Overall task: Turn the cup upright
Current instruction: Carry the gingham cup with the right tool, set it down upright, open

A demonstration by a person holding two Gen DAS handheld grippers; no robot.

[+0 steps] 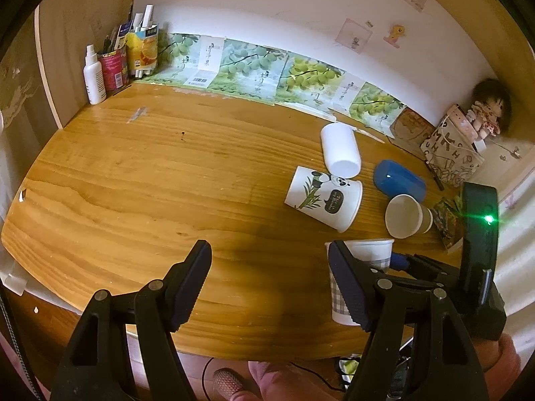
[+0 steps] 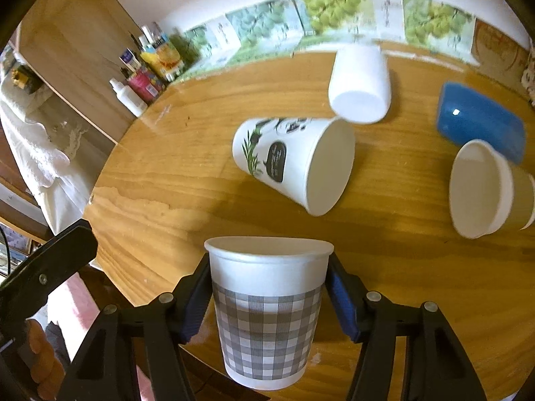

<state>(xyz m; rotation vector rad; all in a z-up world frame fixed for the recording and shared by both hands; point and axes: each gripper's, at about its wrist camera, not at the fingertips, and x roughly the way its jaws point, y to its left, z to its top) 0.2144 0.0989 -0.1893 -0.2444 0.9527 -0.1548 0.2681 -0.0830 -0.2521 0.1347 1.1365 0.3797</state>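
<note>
A white paper cup with a grey check band (image 2: pixel 267 314) stands upright, rim up, near the front edge of the wooden table (image 2: pixel 167 180). My right gripper (image 2: pixel 269 300) is shut on this cup, blue pads against both sides. In the left wrist view the same cup (image 1: pixel 367 254) shows partly behind my right finger. My left gripper (image 1: pixel 271 287) is open and empty above the table's front part, left of the cup.
Several cups lie on their sides beyond: a panda cup (image 2: pixel 294 163), a white cup (image 2: pixel 359 83), a blue cup (image 2: pixel 478 117) and a brown-sleeved cup (image 2: pixel 485 190). Bottles and pen holders (image 1: pixel 113 63) stand at the back left. A doll and a bag (image 1: pixel 468 133) sit at the back right.
</note>
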